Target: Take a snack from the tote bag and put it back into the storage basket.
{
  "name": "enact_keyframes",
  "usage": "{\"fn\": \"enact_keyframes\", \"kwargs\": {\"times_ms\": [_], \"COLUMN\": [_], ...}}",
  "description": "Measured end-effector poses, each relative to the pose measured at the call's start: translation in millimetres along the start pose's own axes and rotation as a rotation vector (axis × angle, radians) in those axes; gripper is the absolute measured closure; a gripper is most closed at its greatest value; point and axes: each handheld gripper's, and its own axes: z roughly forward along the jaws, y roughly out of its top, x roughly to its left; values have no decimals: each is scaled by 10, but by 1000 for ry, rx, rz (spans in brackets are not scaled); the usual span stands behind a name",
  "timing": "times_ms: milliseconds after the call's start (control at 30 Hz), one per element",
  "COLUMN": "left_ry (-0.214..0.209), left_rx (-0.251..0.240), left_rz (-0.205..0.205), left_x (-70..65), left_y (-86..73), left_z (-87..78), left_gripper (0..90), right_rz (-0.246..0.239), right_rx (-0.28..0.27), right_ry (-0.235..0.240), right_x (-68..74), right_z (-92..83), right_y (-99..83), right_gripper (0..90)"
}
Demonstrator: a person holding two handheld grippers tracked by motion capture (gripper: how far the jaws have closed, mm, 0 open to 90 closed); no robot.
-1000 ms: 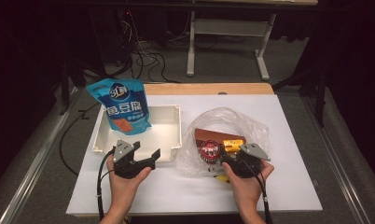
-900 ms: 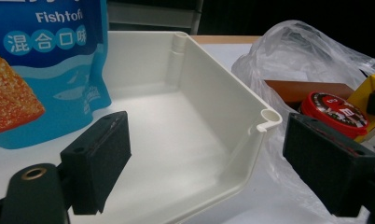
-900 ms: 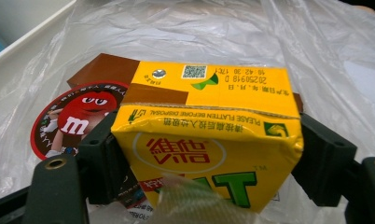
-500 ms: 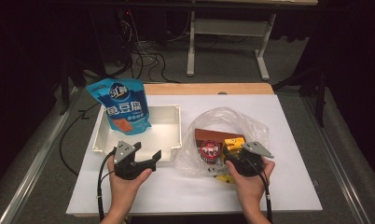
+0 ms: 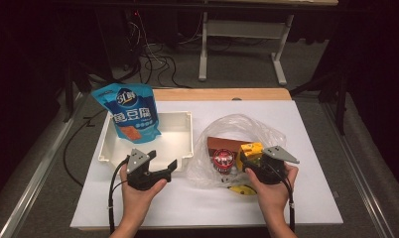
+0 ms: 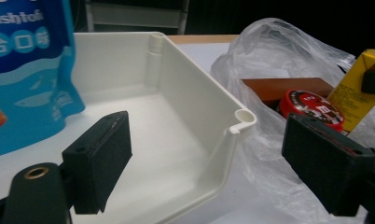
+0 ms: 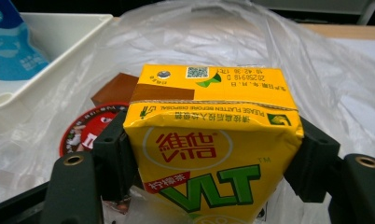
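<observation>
The right gripper point(image 5: 251, 159) has its two black jaws pressed against the opposite sides of a yellow drink carton point(image 7: 209, 149), which sits upright between them; the jaws have just been closing, and the carton now fills the gap. The carton stands at the mouth of a clear plastic bag point(image 5: 237, 130) on the white table top point(image 5: 306, 198), just beside a round red tin point(image 5: 222, 159) and a brown box point(image 5: 222, 144) inside the bag. The left gripper point(image 5: 164, 169) holds nothing: its jaws stand wide apart, with one black pad point(image 6: 99, 156) over the near edge of a white tray point(image 6: 190, 121) and the other toward the bag. A blue snack pouch point(image 5: 130, 113) leans in the tray's far left corner.
</observation>
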Motion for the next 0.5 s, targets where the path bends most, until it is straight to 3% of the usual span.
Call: {"fn": "enact_keyframes", "kwargs": {"times_ms": [500], "left_ry": [-119], "left_rx": [14], "left_rz": [103], "left_x": [-469], "left_y": [79], "left_z": [334], "left_gripper": [173], "right_rz": [0], "right_rx": [-28], "right_ry": [58], "right_x": [-66], "right_z": [-125], "right_y": [202], "right_gripper": [307]}}
